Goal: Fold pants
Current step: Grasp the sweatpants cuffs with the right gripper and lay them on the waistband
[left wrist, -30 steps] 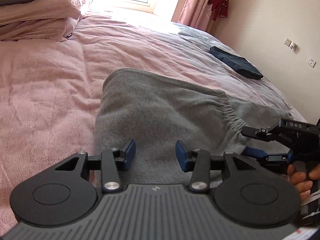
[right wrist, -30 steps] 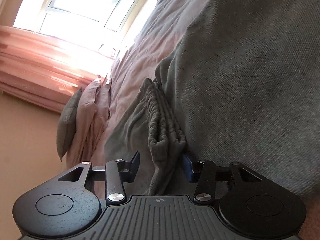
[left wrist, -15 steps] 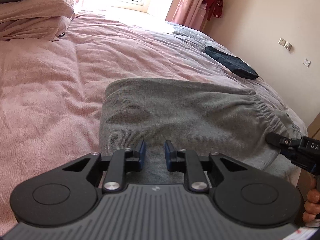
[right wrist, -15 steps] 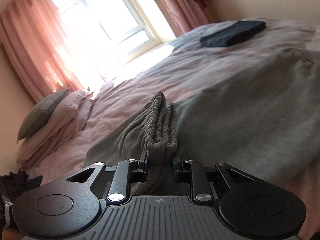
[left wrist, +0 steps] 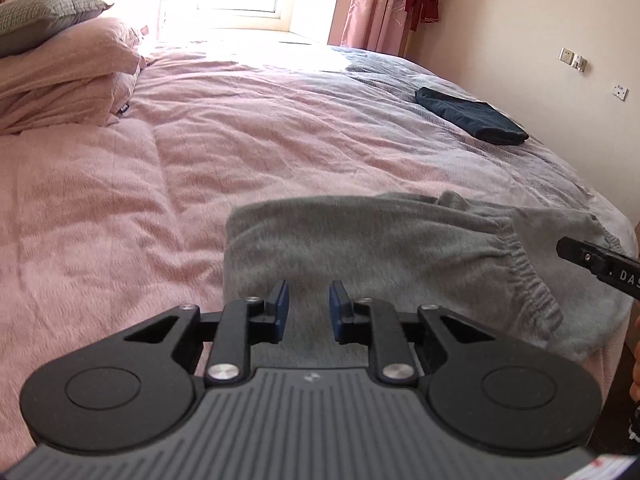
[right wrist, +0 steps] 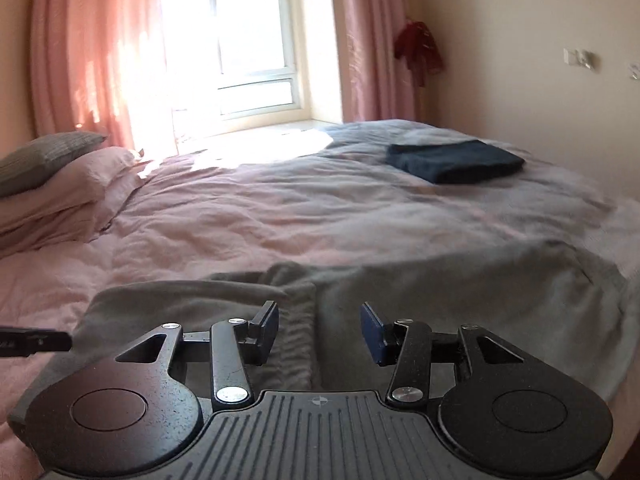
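Note:
Grey sweatpants (left wrist: 400,248) lie folded on the pink bedspread (left wrist: 200,152) near the bed's right edge, their elastic waistband (left wrist: 532,280) turned toward the right. My left gripper (left wrist: 309,312) hovers over the near left part of the pants, its pads a narrow gap apart with nothing pinched. In the right wrist view the pants (right wrist: 480,292) spread below my right gripper (right wrist: 319,330). Its jaws are opening, and the bunched waistband (right wrist: 296,320) lies under them, free of the pads. One right fingertip (left wrist: 592,260) reaches into the left wrist view.
A folded dark blue garment (right wrist: 456,160) lies at the far right of the bed. Pillows (left wrist: 60,80) are stacked at the far left. The bed's edge drops off just right of the pants. A red garment (left wrist: 420,0) hangs by the curtain.
My right gripper was pinching the waistband half a second ago. It has let go, risen and rolled level. My left jaws narrowed and drew back from the pants.

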A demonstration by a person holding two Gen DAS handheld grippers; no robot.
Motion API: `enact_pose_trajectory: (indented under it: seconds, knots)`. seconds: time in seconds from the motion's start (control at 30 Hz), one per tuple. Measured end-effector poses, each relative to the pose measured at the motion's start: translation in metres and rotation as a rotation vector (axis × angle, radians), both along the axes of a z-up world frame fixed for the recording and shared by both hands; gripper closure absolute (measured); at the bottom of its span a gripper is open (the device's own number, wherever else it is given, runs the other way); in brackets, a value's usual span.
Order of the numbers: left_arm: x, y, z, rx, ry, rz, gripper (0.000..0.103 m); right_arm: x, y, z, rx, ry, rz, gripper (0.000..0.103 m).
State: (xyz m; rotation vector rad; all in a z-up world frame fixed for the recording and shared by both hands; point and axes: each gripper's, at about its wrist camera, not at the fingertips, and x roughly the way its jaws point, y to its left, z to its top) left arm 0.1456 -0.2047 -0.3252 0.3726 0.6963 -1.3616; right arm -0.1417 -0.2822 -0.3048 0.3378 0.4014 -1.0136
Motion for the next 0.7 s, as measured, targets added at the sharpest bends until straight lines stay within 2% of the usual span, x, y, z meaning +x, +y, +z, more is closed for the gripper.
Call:
enact_pose_trajectory:
  seconds: [0.13, 0.23, 0.3, 0.37, 0.43, 0.53, 0.6, 0.7]
  knots:
    - [0.0, -0.043, 0.0, -0.002, -0.038, -0.012, 0.086, 0.039, -0.02, -0.009, -0.059, 0.078, 0.095, 0.072]
    - [-0.002, -0.075, -0.015, 0.024, -0.071, -0.003, 0.086, 0.06, -0.036, -0.035, -0.078, 0.209, 0.12, 0.08]
    - [-0.005, -0.094, -0.032, 0.062, -0.082, 0.002, 0.086, 0.067, -0.05, -0.057, -0.051, 0.273, 0.121, 0.081]
    - [-0.007, -0.105, -0.049, 0.098, -0.088, 0.002, 0.086, 0.065, -0.059, -0.075, -0.043, 0.289, 0.146, 0.081]
    - [-0.008, -0.106, -0.056, 0.096, -0.099, 0.005, 0.086, 0.061, -0.063, -0.079, -0.041, 0.28, 0.154, 0.08]
    - [-0.009, -0.095, -0.046, 0.099, -0.099, 0.016, 0.085, 0.049, -0.06, -0.061, 0.0, 0.226, 0.146, 0.08]
    - [-0.011, -0.076, -0.033, 0.083, -0.082, 0.01, 0.086, 0.033, -0.05, -0.043, 0.033, 0.171, 0.127, 0.08]
    - [-0.022, -0.03, -0.015, 0.051, -0.078, -0.002, 0.086, 0.005, -0.017, -0.019, 0.029, 0.096, 0.142, 0.08]
